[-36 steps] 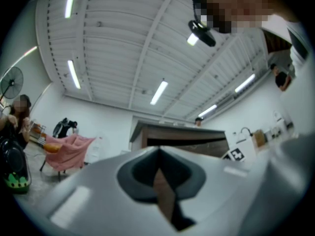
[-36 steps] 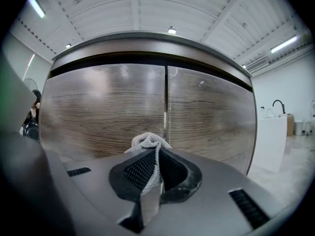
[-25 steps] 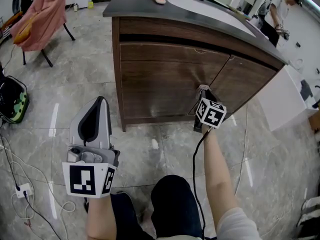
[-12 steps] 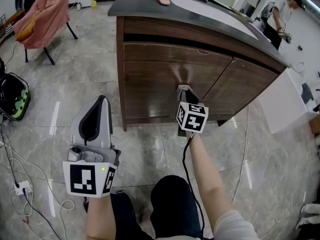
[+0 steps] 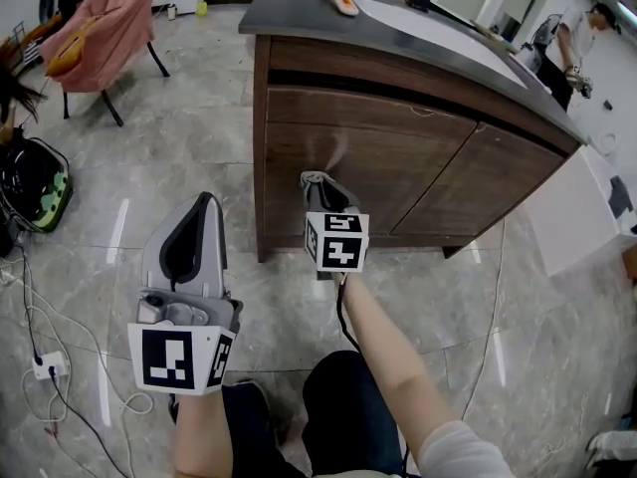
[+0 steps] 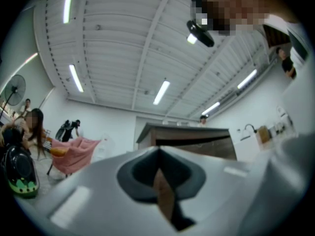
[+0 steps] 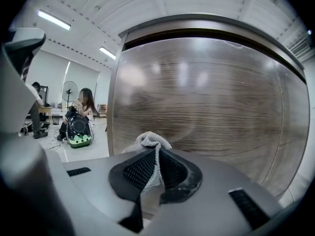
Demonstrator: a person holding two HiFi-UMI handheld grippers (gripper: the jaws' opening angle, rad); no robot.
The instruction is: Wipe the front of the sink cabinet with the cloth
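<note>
Here, my right gripper (image 5: 320,192) clamped the grey cloth (image 7: 150,140) at the wooden cabinet front (image 5: 418,172), twelve o'clock from me. My left gripper (image 5: 194,229), jaws pressed together and empty, hovered at eight o'clock from it.
</note>
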